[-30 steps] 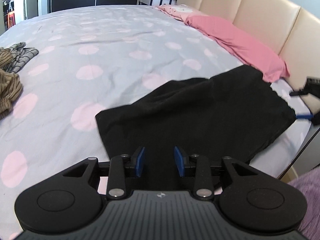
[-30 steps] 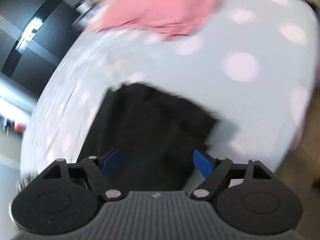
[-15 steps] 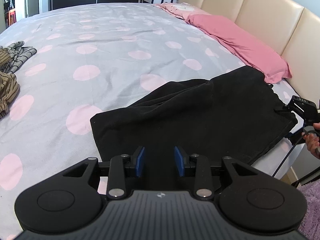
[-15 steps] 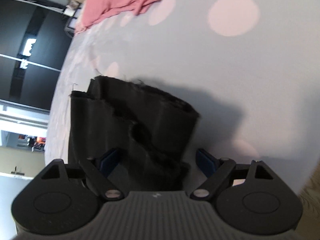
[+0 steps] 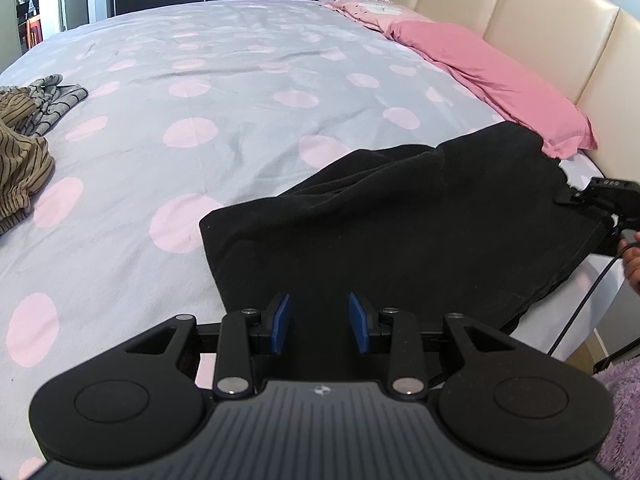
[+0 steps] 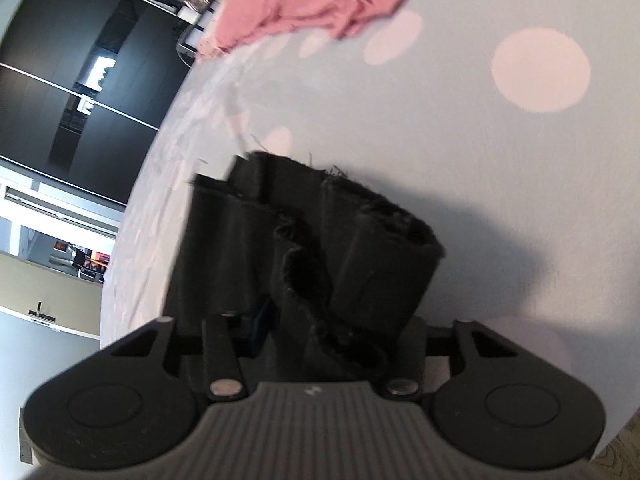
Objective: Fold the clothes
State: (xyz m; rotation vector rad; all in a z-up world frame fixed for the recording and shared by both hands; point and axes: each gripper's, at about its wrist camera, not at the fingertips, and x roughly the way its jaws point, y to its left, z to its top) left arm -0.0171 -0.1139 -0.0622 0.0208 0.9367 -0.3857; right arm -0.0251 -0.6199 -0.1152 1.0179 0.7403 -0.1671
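A black garment (image 5: pixel 400 216) lies spread on the bed near its front right edge. My left gripper (image 5: pixel 319 322) is open and empty, hovering just over the garment's near edge. My right gripper (image 6: pixel 320 332) is shut on a bunched, frayed corner of the black garment (image 6: pixel 320 248); the cloth stands up between the jaws and hides the fingertips. The right gripper also shows in the left wrist view (image 5: pixel 608 196) at the garment's far right corner.
The bed has a grey cover with pink dots (image 5: pixel 240 80). Pink pillows (image 5: pixel 500 76) lie along the cream headboard (image 5: pixel 560 20). Striped clothes (image 5: pixel 24 132) are piled at the left. A cable (image 5: pixel 580 308) hangs off the bed's right edge.
My right gripper came in onto the garment's corner and closed on it, bunching the cloth. The left gripper stayed open over the near edge.
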